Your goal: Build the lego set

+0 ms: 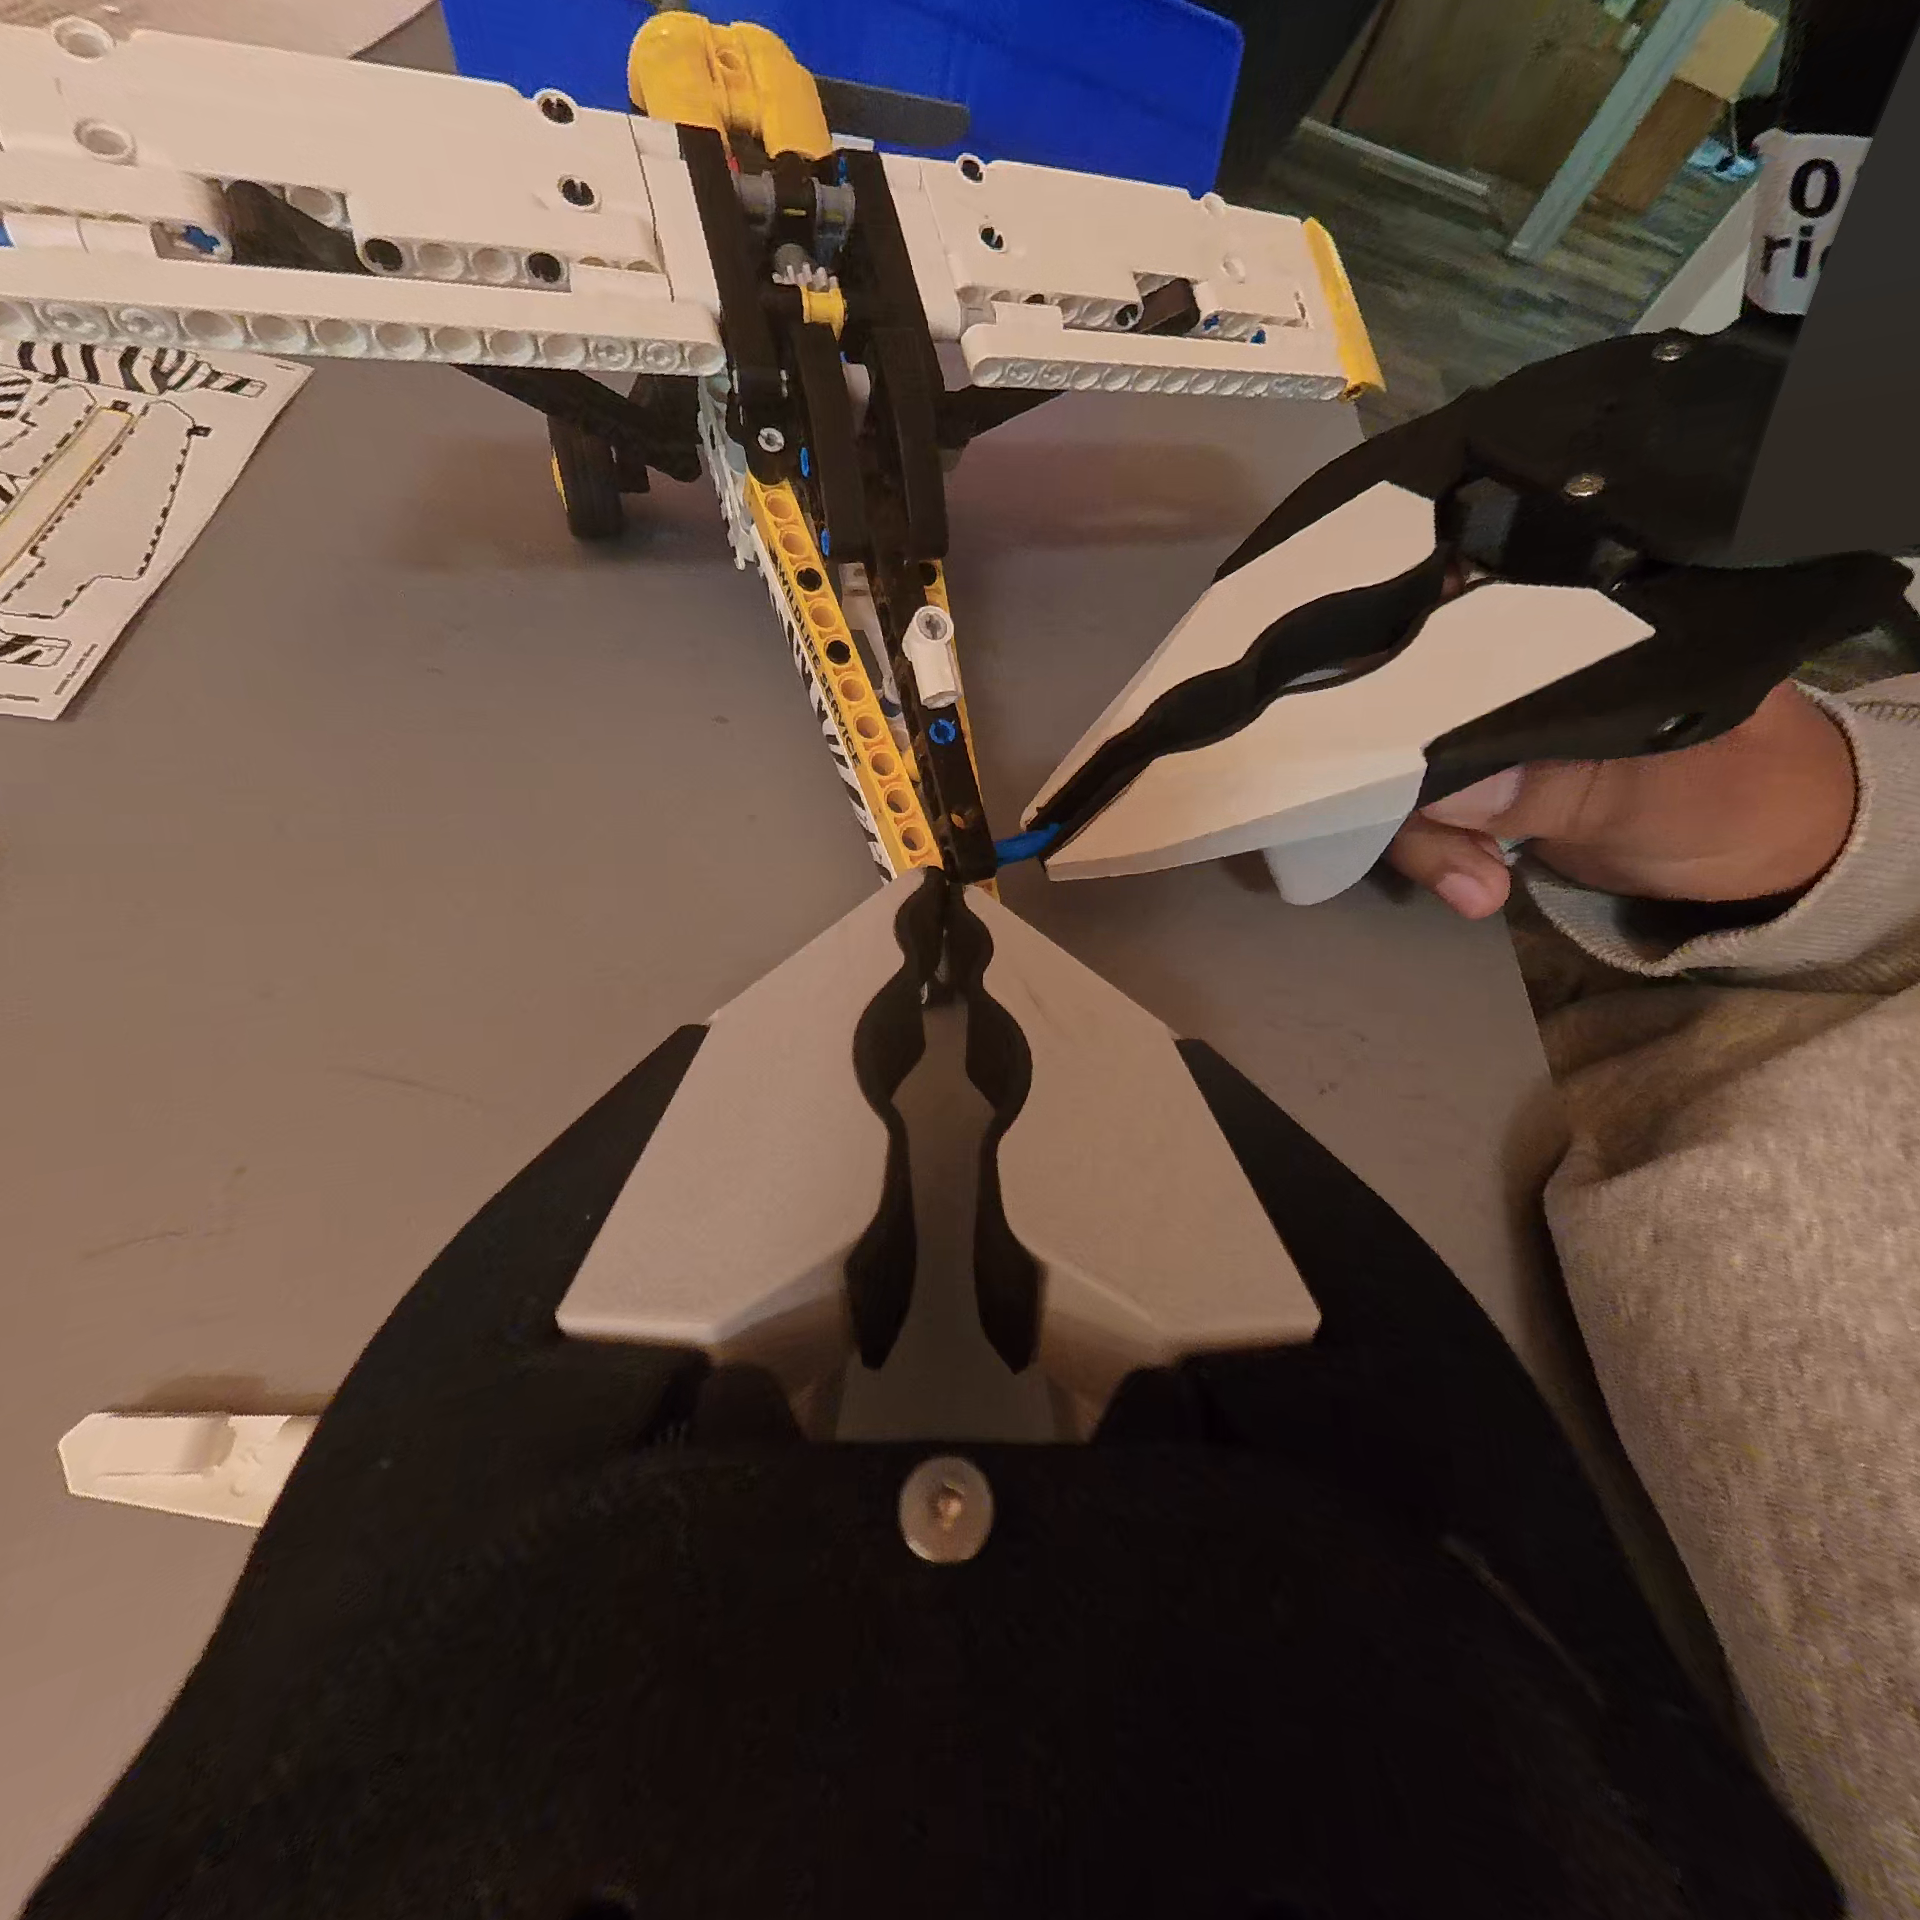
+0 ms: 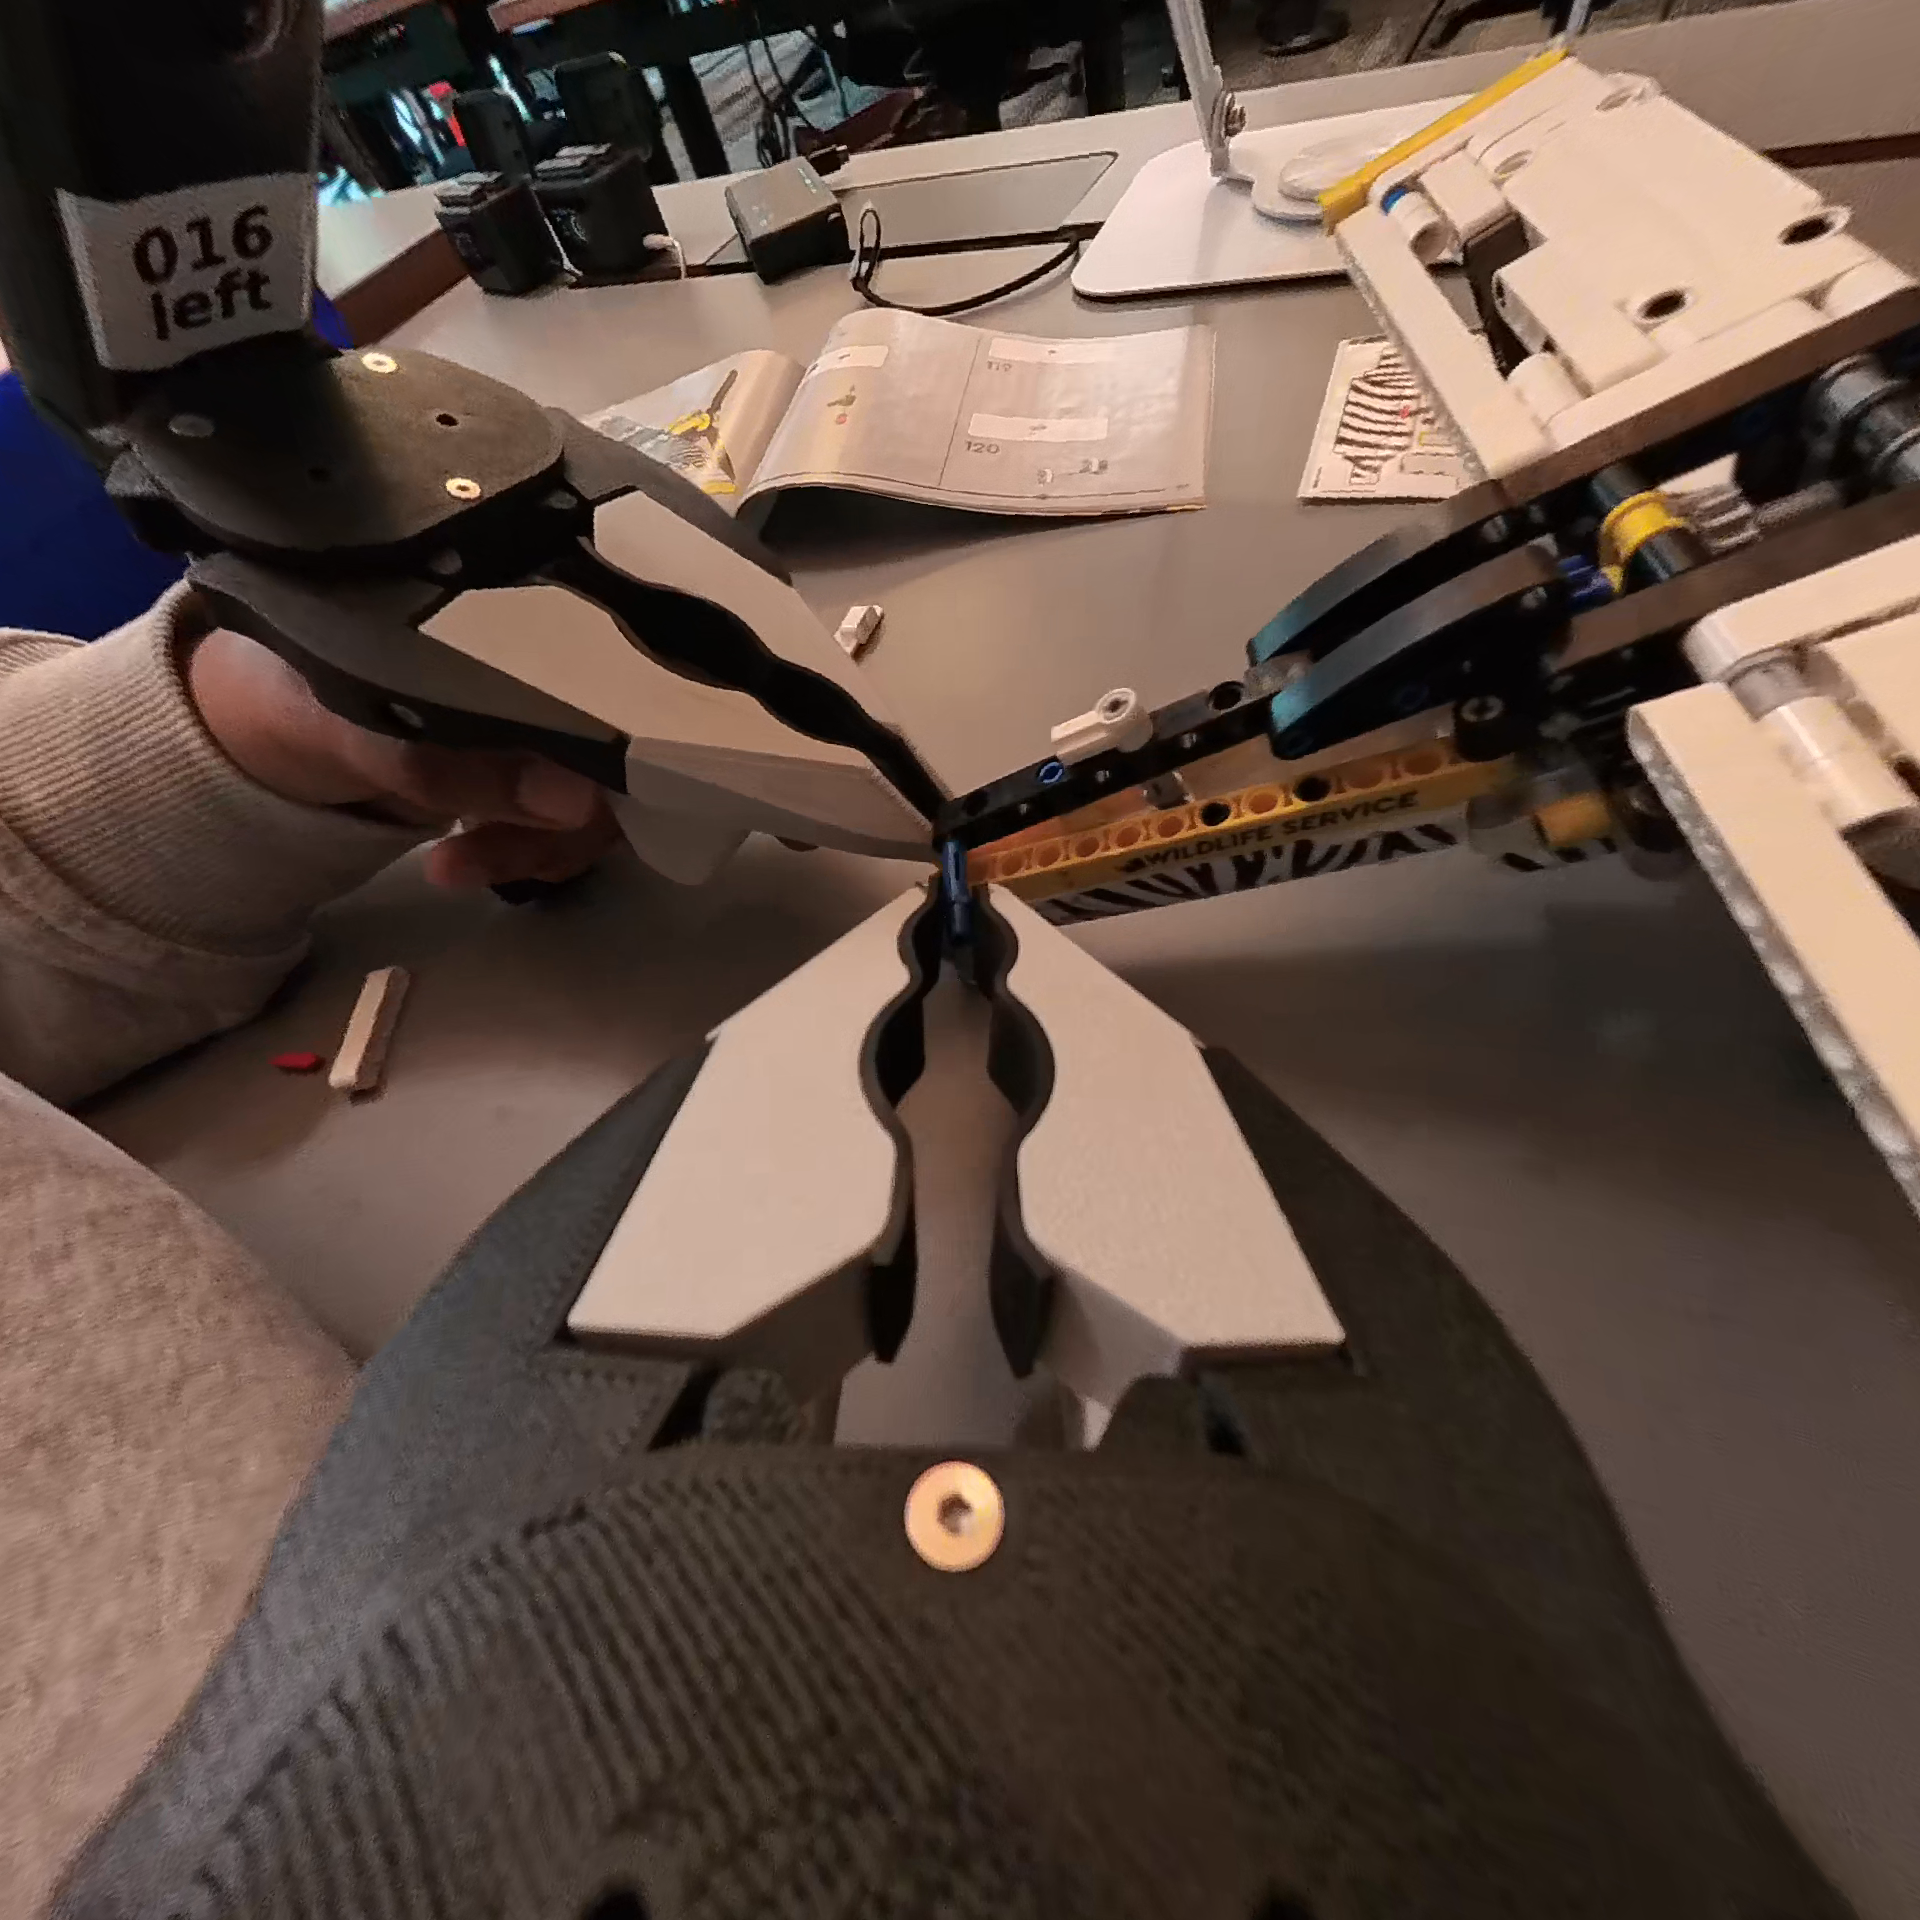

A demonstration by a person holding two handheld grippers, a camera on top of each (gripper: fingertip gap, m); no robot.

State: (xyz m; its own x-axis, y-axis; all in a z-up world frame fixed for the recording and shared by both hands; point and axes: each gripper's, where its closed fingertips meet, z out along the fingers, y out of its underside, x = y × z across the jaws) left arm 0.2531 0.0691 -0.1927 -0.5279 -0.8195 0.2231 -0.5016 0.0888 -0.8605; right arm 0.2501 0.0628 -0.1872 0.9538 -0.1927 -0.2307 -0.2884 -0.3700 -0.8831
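Grey counter in the foreground; a second desk beyond carries a monitor stand; dim wooden floor behind.

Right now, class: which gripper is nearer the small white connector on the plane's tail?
Right. The right gripper pinches a blue pin beside the tail, just below the white connector; the left gripper grips the tail's end, slightly farther.
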